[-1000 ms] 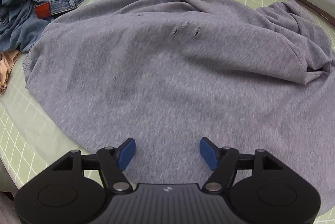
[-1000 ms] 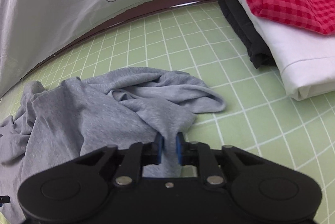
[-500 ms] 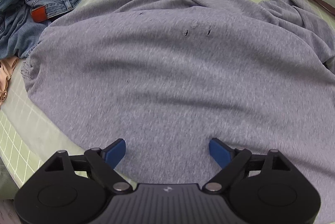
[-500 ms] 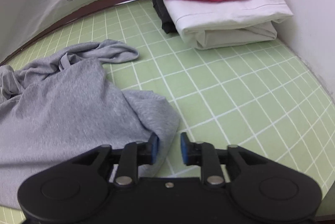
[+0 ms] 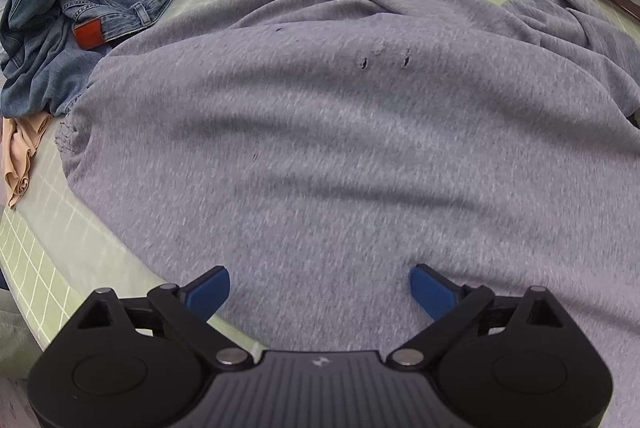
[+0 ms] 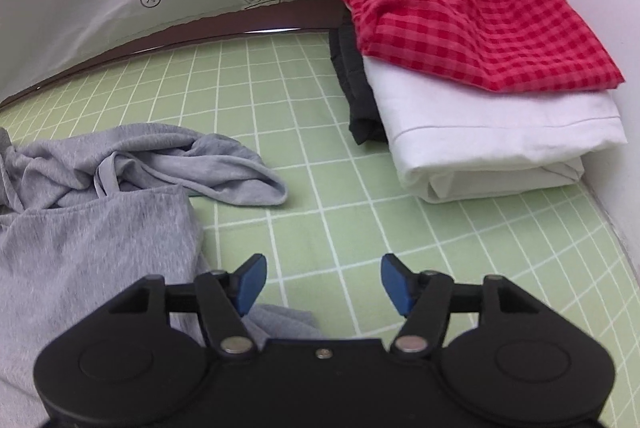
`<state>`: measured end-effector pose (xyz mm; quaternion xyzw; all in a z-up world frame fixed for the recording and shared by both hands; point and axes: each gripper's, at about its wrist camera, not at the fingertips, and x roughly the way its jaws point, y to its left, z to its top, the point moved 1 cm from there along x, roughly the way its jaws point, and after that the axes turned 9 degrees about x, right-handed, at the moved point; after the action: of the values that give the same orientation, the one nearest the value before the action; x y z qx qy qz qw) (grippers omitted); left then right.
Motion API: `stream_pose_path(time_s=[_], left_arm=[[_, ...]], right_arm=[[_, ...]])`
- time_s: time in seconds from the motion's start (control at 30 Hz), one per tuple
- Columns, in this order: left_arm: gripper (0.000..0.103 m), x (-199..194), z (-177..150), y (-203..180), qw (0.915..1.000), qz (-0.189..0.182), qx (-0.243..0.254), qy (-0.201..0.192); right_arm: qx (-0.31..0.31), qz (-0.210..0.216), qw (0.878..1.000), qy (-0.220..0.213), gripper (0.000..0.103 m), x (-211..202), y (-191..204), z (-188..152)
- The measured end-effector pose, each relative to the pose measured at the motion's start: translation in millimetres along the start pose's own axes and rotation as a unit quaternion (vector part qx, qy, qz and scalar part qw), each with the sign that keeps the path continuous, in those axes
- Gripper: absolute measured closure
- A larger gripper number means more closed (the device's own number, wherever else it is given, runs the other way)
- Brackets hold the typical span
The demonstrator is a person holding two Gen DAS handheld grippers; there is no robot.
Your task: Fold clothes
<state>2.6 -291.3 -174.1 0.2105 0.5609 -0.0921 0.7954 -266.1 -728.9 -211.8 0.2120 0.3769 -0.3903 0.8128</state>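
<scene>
Left wrist view: the grey shirt is spread flat on the green table, straight ahead of the wide-open left tool. The right tool, also open and empty, is held over bare table, with the bunched sleeve ahead to its left.

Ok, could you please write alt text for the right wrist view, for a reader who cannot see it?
The right gripper is open above a green grid mat, its blue fingers empty beside a crumpled grey shirt at left. At upper right sits a folded stack: red checked cloth on white and dark garments.
</scene>
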Motion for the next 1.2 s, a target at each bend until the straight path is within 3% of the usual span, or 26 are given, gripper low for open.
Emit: stream_pose_path(time_s=[0.3, 0.43, 0.47, 0.6, 0.67, 0.77, 0.87, 0.97, 1.1, 1.2], left_arm=[[0.005, 5, -6, 18, 0.9986, -0.031, -0.032, 0.026], [0.006, -3, -13, 27, 0.9997, -0.008, -0.006, 0.023], [0.006, -5, -15, 32, 0.9998, -0.006, -0.003, 0.021], [0.006, -9, -21, 59, 0.9998, -0.008, -0.008, 0.014], [0.006, -11, -22, 73, 0.9998, -0.009, -0.010, 0.011], [0.006, -14, -22, 91, 0.9998, -0.017, -0.010, 0.005], [0.006, -13, -19, 103, 0.9995, -0.032, 0.006, -0.003], [0.006, -10, -16, 109, 0.9989, -0.040, 0.021, -0.008], [0.006, -6, -12, 117, 0.9980, -0.048, 0.040, -0.013], [0.006, -3, -9, 123, 0.9970, -0.053, 0.053, -0.017]], right_arm=[[-0.003, 0.091, 0.996, 0.011, 0.032, -2, 21, -7], [0.002, 0.125, 0.992, 0.023, 0.033, -2, 35, -12], [0.001, 0.128, 0.991, 0.026, 0.037, -2, 39, -14], [0.006, 0.113, 0.993, 0.023, 0.090, -5, 58, -18], [0.008, 0.096, 0.995, -0.002, 0.096, -17, 70, -18], [0.011, 0.103, 0.994, -0.039, 0.098, -44, 96, -17], [-0.008, 0.125, 0.991, -0.040, 0.098, -63, 136, -27], [-0.031, 0.132, 0.991, -0.016, 0.098, -67, 179, -52], [-0.014, 0.139, 0.990, 0.034, 0.095, -64, 216, -90], [-0.012, 0.140, 0.990, 0.021, 0.080, -77, 223, -100]])
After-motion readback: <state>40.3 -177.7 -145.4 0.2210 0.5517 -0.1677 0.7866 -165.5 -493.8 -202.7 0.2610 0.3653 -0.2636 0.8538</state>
